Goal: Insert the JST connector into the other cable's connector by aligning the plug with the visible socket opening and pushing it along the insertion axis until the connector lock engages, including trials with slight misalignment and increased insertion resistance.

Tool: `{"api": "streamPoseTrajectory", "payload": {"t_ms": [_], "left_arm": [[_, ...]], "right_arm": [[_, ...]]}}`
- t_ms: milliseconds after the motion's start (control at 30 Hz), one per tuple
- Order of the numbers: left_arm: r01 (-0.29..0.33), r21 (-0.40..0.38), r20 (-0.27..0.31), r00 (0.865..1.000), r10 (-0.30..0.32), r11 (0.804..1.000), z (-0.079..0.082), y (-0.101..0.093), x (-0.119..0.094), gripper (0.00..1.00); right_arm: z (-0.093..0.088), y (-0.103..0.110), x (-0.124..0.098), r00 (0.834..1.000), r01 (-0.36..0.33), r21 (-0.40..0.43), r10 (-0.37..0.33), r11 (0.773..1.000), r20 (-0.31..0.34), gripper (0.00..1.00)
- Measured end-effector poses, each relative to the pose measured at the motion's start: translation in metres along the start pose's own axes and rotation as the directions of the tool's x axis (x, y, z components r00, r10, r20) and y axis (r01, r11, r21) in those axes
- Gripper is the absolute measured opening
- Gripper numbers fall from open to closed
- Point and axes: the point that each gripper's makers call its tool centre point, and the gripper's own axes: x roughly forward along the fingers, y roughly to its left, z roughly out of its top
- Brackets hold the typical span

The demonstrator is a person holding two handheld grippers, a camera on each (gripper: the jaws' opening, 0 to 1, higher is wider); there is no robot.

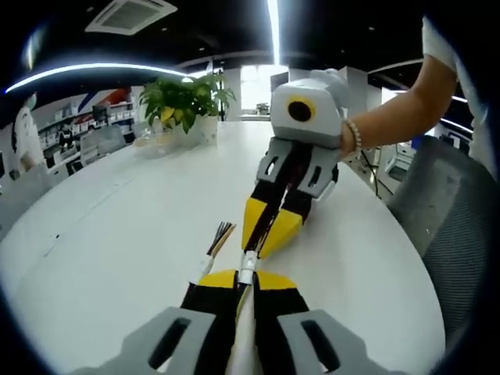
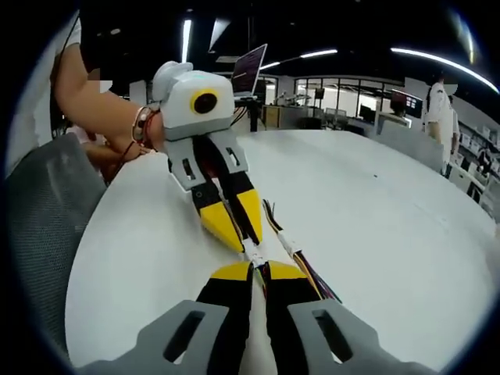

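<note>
Facing tip to tip over the white table, both tools closing narrowly on small white JST connector housings: left gripper pinching a white connector at its yellow tips, cable running back between the jaws toward six o'clock in the left gripper view; right gripper likewise clamping its own white plug, with the opposing yellow-tipped tool arriving from eleven o'clock in the right gripper view. Holding each housing close to the mating face, probably to keep the short plastic bodies stiff and in line with the insertion axis rather than letting the wires flex. Meeting at the middle, the two housings touching or very nearly so; whether the lock has caught, too small to tell. Lying loose on the table just beside the joint, a second bundle of coloured wires with a white end, at eleven o'clock from the left tips, seemingly spare. Standing well apart at the table's far edge, a potted plant. Judging the step as alignment and first push.
</note>
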Motion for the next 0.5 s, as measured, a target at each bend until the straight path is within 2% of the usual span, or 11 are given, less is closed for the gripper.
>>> {"api": "streamPoseTrajectory", "payload": {"t_ms": [500], "left_arm": [[-0.020, -0.015, -0.053, 0.998, 0.019, 1.000, -0.013, 0.002, -0.002, 0.01]], "right_arm": [[-0.007, 0.003, 0.012, 1.000, 0.003, -0.010, -0.003, 1.000, -0.018, 0.03]]}}
